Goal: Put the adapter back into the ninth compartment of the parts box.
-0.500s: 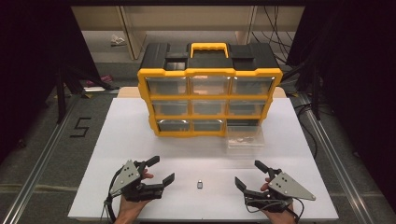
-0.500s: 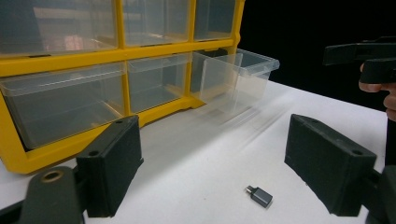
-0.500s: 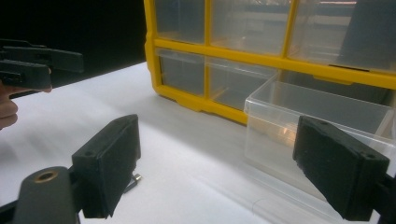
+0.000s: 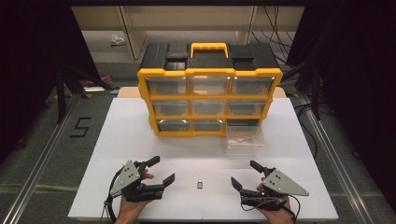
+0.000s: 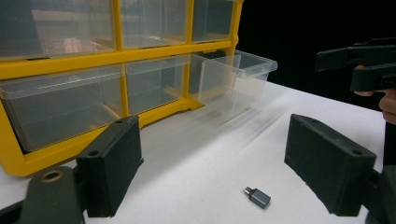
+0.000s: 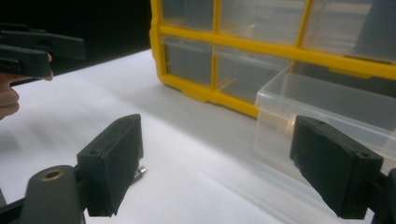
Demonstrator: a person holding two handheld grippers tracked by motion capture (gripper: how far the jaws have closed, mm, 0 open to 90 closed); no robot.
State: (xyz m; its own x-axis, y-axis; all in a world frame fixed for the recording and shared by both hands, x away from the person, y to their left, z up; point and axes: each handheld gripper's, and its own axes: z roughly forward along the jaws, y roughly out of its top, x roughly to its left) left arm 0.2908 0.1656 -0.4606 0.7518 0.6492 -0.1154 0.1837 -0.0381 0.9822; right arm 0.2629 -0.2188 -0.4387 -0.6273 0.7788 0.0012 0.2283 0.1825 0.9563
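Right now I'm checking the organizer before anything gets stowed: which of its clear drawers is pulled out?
The bottom-right drawer of the yellow organizer: it juts forward onto the white table, while the other eight sit flush in their slots.

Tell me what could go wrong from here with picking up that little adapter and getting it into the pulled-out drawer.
The adapter is small and lies flat on the table, so the open left gripper or open right gripper might pinch badly and flick it away. The clear drawer stands loose in front of the organizer; a bump could shove it. Both grippers flank the adapter and could collide.
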